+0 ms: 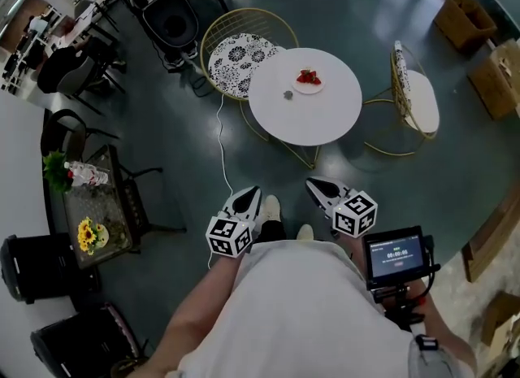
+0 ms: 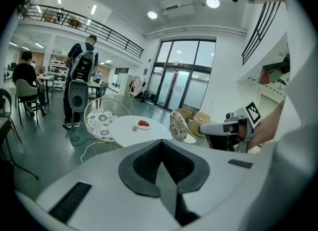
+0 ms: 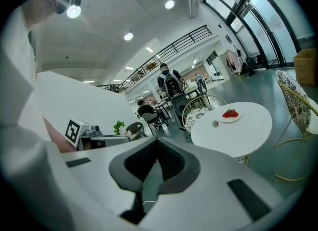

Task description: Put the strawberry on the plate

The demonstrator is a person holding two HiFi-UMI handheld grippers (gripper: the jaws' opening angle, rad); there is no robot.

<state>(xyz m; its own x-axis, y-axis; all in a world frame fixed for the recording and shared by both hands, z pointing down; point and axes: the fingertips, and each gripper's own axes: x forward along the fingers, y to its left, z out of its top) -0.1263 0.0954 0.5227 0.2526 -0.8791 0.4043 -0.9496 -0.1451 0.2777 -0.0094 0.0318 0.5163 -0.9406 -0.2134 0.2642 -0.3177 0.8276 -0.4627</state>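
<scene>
A round white worktop (image 1: 317, 120) stands on thin gold legs on a dark, glossy grey-green floor (image 1: 382, 181), in a tall hall with glass doors (image 2: 181, 86) and a railed balcony (image 2: 74, 19). The strawberry (image 1: 308, 76) lies on the small plate (image 1: 309, 87) near the worktop's far edge, with a small grey object (image 1: 288, 94) just beside the plate. Two gold wire chairs with patterned cushions flank the worktop, one (image 1: 240, 53) at the far left and one (image 1: 416, 92) at the right. A white cable (image 1: 221, 141) trails over the floor. The left gripper (image 1: 248, 197) and right gripper (image 1: 318, 185) are held low by the person's body, well apart from the worktop, each with jaws clenched on nothing. Cardboard boxes (image 1: 465, 20) sit at the far right
</scene>
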